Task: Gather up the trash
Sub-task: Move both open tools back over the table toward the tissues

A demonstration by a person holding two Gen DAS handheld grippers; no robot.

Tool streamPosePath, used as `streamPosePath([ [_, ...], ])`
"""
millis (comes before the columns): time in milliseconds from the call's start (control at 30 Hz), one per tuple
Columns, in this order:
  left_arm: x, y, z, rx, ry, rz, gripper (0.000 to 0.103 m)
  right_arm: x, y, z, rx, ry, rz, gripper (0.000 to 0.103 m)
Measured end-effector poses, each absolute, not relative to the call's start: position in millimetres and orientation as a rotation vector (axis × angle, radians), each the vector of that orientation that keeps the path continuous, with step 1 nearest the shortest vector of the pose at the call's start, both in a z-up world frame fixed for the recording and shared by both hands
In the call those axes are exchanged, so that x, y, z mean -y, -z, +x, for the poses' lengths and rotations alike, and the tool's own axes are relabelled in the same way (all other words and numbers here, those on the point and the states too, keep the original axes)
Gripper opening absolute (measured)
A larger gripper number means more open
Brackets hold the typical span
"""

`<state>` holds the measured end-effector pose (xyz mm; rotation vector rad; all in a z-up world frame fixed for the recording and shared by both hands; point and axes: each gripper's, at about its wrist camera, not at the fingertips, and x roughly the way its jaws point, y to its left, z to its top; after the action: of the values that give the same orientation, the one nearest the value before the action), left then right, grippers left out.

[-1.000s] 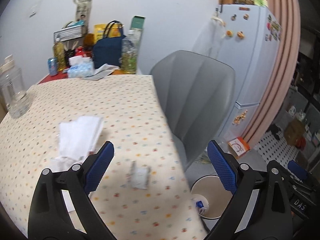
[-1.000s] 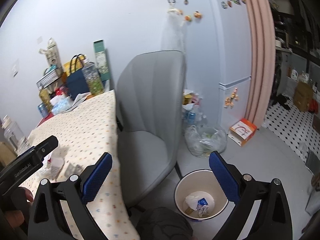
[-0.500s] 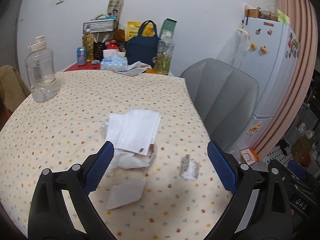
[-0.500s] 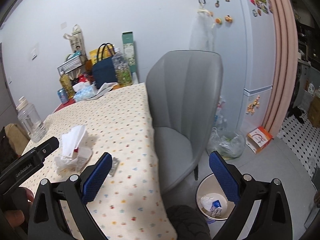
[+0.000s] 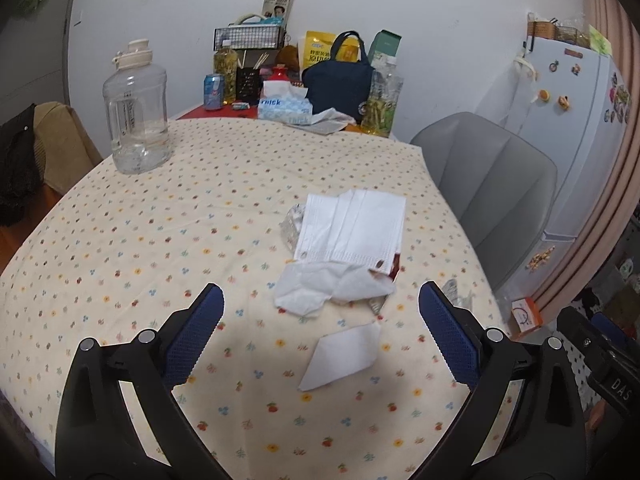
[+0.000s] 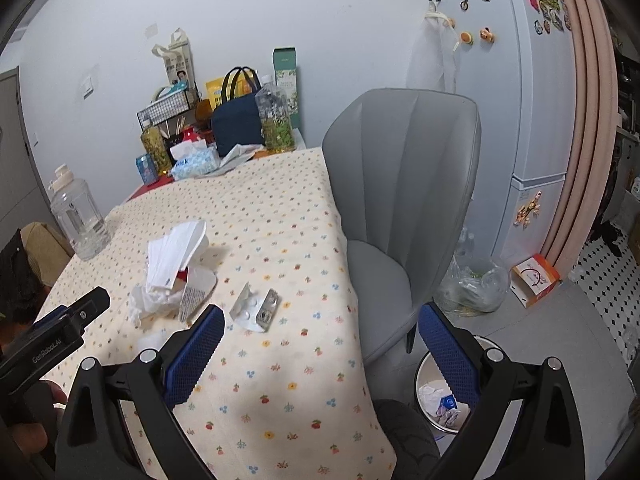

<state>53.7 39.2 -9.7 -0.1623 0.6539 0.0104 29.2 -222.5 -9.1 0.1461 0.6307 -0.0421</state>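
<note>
Trash lies together on the flowered tablecloth (image 5: pixel 160 248). A white face mask (image 5: pixel 352 228) rests on a crumpled tissue (image 5: pixel 328 288), with a folded white paper (image 5: pixel 344 354) just in front. My left gripper (image 5: pixel 320 304) hangs open above the tissue and paper, holding nothing. A silver blister pack (image 6: pixel 256 308) lies to the right of the mask (image 6: pixel 176 256) and tissue (image 6: pixel 148 300). My right gripper (image 6: pixel 320 316) is open and empty over the table's right edge, close behind the blister pack. A round bin (image 6: pixel 424 368) with trash inside stands on the floor below.
A grey chair (image 6: pixel 400 184) stands against the table's right side. A clear water jug (image 5: pixel 136 116) sits at the left. A tissue box (image 5: pixel 284 108), a navy bag (image 5: pixel 340 84) and bottles crowd the far end. A fridge (image 6: pixel 532 80), plastic bag (image 6: pixel 476 284) and orange box (image 6: pixel 536 280) lie beyond.
Both grippers have swung left, away from the bin and chair, toward the table. The left one now faces the mask, tissue and paper. Both stayed open and empty.
</note>
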Motion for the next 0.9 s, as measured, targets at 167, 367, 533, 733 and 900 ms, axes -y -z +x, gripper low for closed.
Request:
streamPosePath([
  [167,-40,23,54,-0.688,-0.009,-0.152,0.097,218,18,31,-0.650,0.032,0.140,0.095],
  [367,-43,31,56,-0.701,-0.029,-0.153,0.097,216,27,32,-0.670,0.018,0.134,0.095],
  [533,-44,32,65,-0.705,-0.035,-0.143,0.097,215,30,36,-0.679,0.010,0.144,0.095],
  [733,-47,39,80,-0.734,-0.048,-0.150,0.091,215,32,43,-0.684,-0.001,0.142,0.095],
  [900,-47,48,93,-0.775,-0.061,-0.147,0.080,214,34,51,-0.689,-0.003,0.143,0.095],
])
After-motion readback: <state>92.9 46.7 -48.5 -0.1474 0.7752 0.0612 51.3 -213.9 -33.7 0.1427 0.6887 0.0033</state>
